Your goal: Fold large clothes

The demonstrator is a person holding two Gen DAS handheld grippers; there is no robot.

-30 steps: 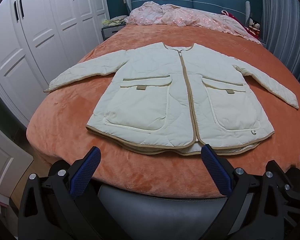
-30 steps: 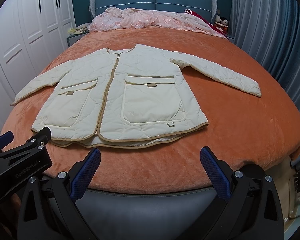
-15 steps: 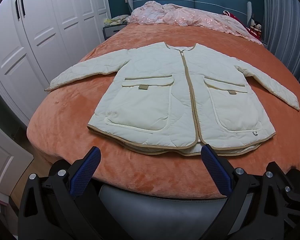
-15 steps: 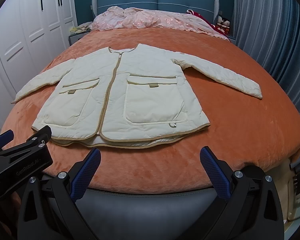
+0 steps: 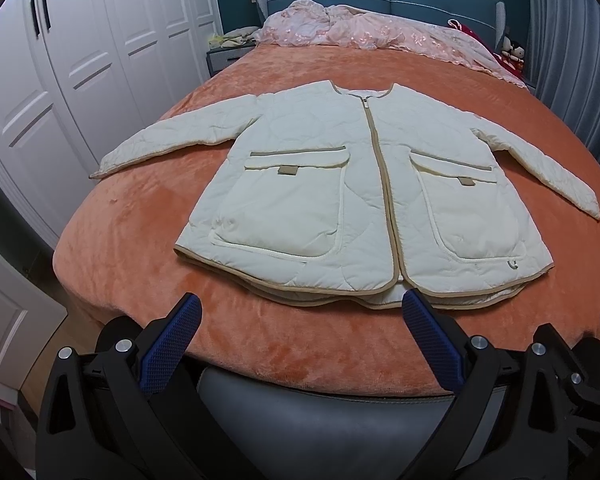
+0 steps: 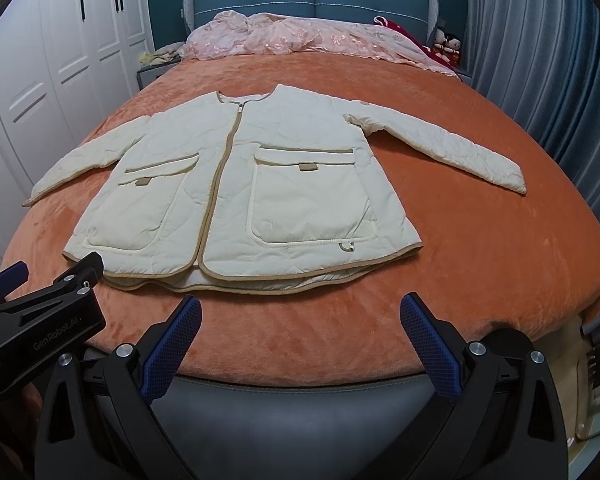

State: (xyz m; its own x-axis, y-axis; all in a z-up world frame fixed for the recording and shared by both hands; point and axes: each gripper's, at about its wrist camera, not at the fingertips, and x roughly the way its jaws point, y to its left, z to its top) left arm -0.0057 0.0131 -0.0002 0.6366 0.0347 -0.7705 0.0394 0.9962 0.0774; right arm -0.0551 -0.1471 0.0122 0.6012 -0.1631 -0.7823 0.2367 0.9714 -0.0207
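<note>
Right wrist view: left gripper (image 6: 8,280) housing reads "GenRobot.AI".

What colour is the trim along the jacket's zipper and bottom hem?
Tan, on a cream quilted jacket; the trim shows best in the right wrist view.

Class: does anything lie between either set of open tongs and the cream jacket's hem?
Nothing visible does. Only bare orange blanket separates the left tongs and right tongs from the cream jacket.

Both tools slightly nearer jacket (image 5: 364,196).
</note>
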